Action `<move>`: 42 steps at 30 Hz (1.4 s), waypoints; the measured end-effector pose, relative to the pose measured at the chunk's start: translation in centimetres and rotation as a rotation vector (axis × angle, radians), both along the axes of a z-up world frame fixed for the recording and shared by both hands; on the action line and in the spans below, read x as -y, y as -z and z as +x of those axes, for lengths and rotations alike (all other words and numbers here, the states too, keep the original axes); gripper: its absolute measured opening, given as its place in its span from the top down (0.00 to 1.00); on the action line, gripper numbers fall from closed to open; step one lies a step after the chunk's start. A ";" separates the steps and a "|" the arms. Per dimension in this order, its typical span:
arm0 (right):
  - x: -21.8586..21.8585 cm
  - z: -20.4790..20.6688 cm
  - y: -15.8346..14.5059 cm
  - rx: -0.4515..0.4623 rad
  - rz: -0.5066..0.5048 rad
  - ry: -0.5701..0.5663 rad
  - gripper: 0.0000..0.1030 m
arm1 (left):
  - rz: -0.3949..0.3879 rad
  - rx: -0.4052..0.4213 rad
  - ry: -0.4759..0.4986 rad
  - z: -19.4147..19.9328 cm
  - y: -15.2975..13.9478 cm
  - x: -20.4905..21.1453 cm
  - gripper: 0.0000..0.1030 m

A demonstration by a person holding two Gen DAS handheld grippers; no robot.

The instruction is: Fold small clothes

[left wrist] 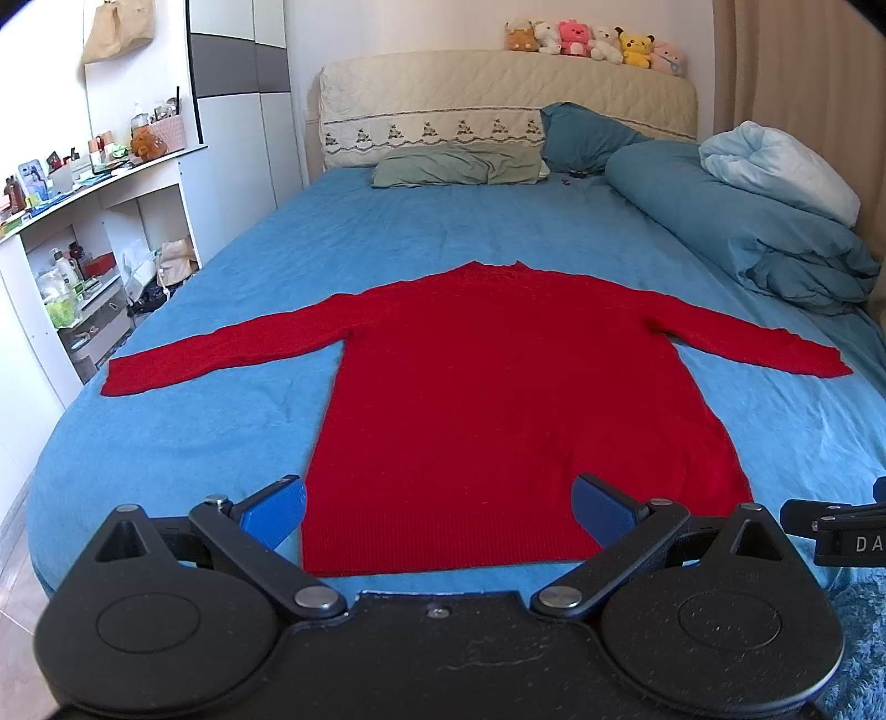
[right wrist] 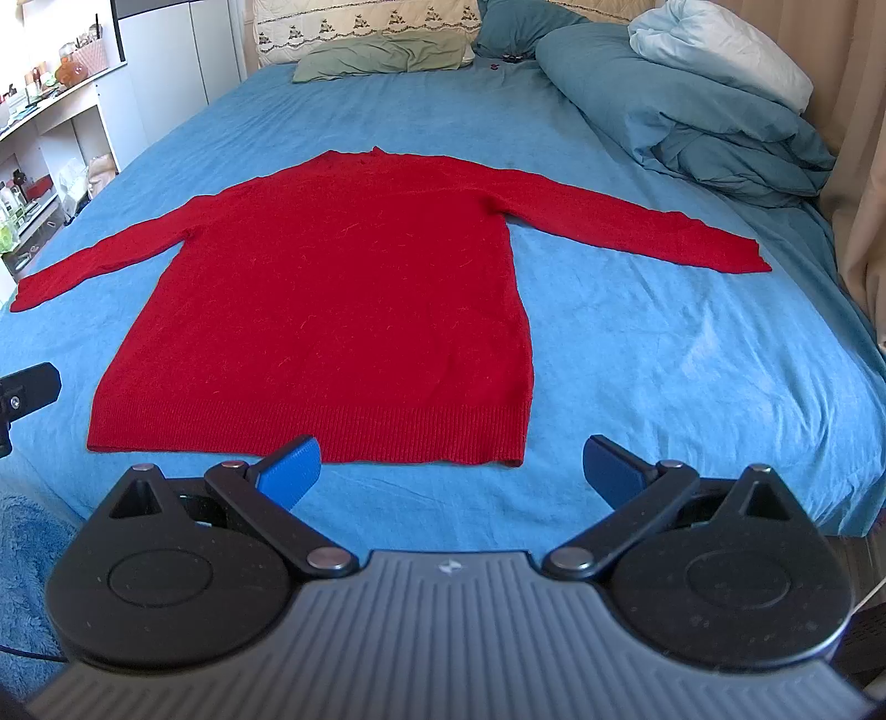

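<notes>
Red sweater [left wrist: 498, 399] flat on bed, just beyond both spread-apart, empty grippers.

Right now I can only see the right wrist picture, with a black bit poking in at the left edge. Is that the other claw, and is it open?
Observer: Most likely. The left claw is open, its blue fingers spread across the near left corner of the red sweater, holding nothing.
Operator: What's on top of the headboard? My picture cuts it off.
Observer: A row of plush toys sits along the top of the headboard.
Operator: And high on the left wall?
Observer: A beige bag hangs there.
</notes>
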State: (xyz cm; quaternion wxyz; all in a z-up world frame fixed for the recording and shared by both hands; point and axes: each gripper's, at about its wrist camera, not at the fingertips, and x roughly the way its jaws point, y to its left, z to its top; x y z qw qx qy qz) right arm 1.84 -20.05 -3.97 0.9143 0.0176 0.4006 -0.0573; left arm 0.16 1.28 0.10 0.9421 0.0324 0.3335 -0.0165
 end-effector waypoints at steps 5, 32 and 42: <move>0.0 0.0 -0.1 0.001 -0.001 0.001 0.00 | -0.002 0.000 0.000 0.1 -0.2 0.0 0.00; -0.1 0.4 0.3 -0.011 0.002 0.001 0.00 | 0.000 -0.006 -0.008 0.4 0.1 0.1 0.00; 0.2 0.7 0.4 -0.003 0.013 -0.016 0.00 | 0.006 -0.006 -0.020 0.6 0.1 0.3 0.00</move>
